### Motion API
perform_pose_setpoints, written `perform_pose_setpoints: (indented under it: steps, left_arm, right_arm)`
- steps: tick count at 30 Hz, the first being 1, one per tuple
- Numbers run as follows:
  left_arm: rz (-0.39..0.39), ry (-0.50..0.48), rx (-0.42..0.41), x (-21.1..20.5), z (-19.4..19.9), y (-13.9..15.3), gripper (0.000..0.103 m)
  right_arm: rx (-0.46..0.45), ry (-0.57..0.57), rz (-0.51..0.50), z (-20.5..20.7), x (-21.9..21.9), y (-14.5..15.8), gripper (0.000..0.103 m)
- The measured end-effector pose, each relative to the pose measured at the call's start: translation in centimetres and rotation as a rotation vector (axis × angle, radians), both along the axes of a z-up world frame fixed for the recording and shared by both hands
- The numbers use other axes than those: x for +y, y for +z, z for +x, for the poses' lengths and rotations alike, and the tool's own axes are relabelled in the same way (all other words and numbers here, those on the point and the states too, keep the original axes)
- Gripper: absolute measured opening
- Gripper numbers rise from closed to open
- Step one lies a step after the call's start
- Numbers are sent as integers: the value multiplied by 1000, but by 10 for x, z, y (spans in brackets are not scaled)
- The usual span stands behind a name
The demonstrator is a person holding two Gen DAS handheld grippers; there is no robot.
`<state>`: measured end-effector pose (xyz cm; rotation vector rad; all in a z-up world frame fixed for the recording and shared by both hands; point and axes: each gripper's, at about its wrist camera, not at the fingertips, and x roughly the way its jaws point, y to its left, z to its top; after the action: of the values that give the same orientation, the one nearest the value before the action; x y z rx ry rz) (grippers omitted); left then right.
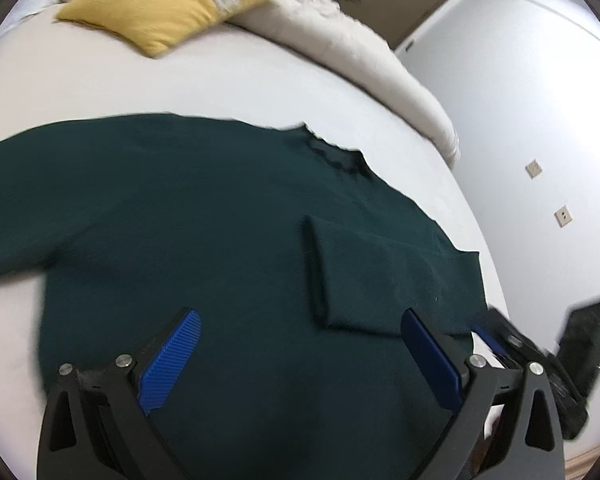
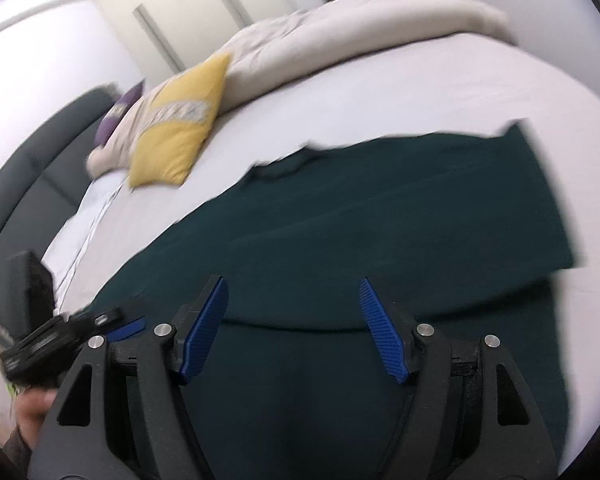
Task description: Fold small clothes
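Observation:
A dark green long-sleeved top (image 1: 204, 216) lies spread flat on the white bed sheet (image 1: 180, 84). One sleeve (image 1: 380, 276) is folded across its body. My left gripper (image 1: 300, 320) hovers over the lower part of the top, open and empty. In the right wrist view the same top (image 2: 360, 232) fills the middle, with a sleeve (image 2: 500, 184) stretching to the right. My right gripper (image 2: 294, 292) hovers over it, open and empty. Each gripper shows at the edge of the other's view: the right gripper (image 1: 512, 344) and the left gripper (image 2: 60, 344).
A yellow cushion (image 1: 172, 4) and a beige duvet (image 1: 340, 28) lie at the far side of the bed. A purple cushion (image 2: 118, 114) and a dark headboard (image 2: 28, 184) are at the left. The bed edge (image 1: 484, 224) and a white wall (image 1: 540, 120) lie to the right.

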<state>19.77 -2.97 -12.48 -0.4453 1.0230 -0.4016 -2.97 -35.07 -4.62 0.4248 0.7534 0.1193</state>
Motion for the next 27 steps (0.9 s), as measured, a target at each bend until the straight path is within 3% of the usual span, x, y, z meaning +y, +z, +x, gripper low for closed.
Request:
perform_pose_setpoints:
  steps: [4, 7, 8, 11, 15, 19, 27]
  left_arm:
    - [45, -55, 46, -45, 37, -14, 76]
    - [136, -73, 75, -70, 57, -28, 57]
    - [186, -64, 56, -75, 59, -27, 44]
    - [186, -71, 47, -73, 60, -19, 9]
    - [195, -69, -45, -63, 45, 9, 8]
    - [198, -10, -143, -38, 41, 33, 8]
    - [196, 51, -75, 0, 62, -4, 8]
  right_arm:
    - [-29, -129, 15, -41, -68, 18, 67]
    - [-28, -233, 35, -52, -131, 15, 67]
    - [-14, -264, 52, -60, -153, 11, 67]
    - [3, -323, 80, -61, -195, 0, 67]
    - [13, -348, 75, -56, -228, -11, 67]
    - [39, -345, 68, -18, -236, -22, 67]
    - [97, -314, 16, 56, -227, -36, 66]
